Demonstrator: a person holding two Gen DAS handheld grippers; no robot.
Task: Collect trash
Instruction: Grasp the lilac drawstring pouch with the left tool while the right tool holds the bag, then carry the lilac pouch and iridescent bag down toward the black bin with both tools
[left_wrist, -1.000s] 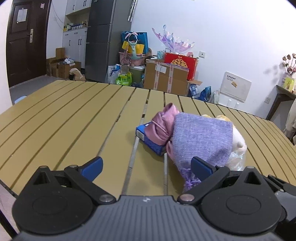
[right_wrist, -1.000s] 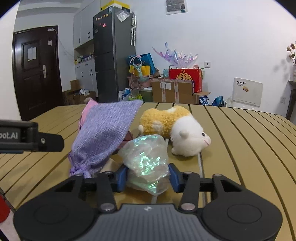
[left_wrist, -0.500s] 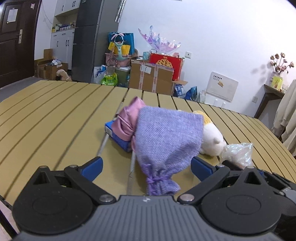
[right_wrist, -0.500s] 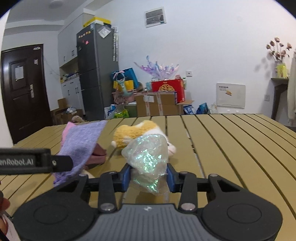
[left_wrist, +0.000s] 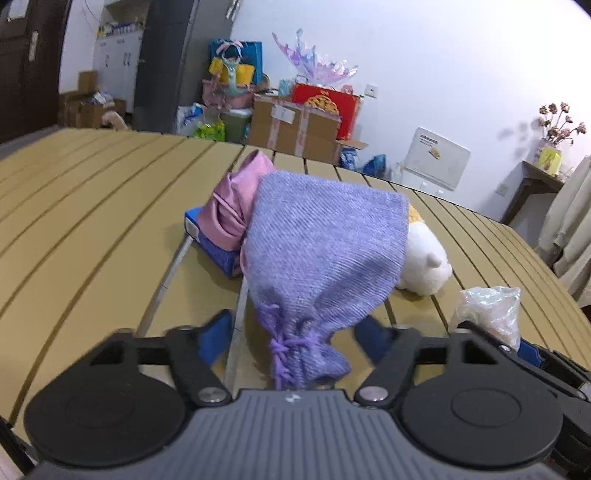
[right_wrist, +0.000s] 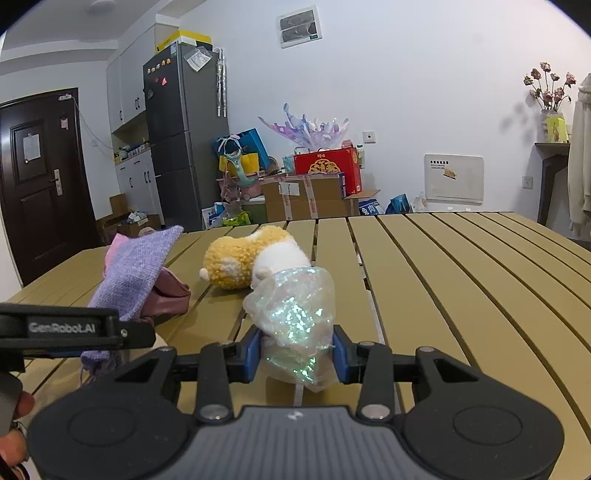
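Right wrist: crinkly wrapper (right_wrist: 295, 325) hides plush toy's (right_wrist: 240, 264) face.

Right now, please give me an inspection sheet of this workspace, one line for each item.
Surface: yellow slatted table, no spills seen.
Job's things: crumpled iridescent wrapper; purple drawstring pouch.
Clutter: plush hamster, pink cloth, blue box under the cloth.
Grippers: right gripper shut on the wrapper; left gripper open, its fingers either side of the pouch's tied neck.
Cables: nothing seen.
Surroundings: fridge, cardboard boxes, dark door, dried flowers.
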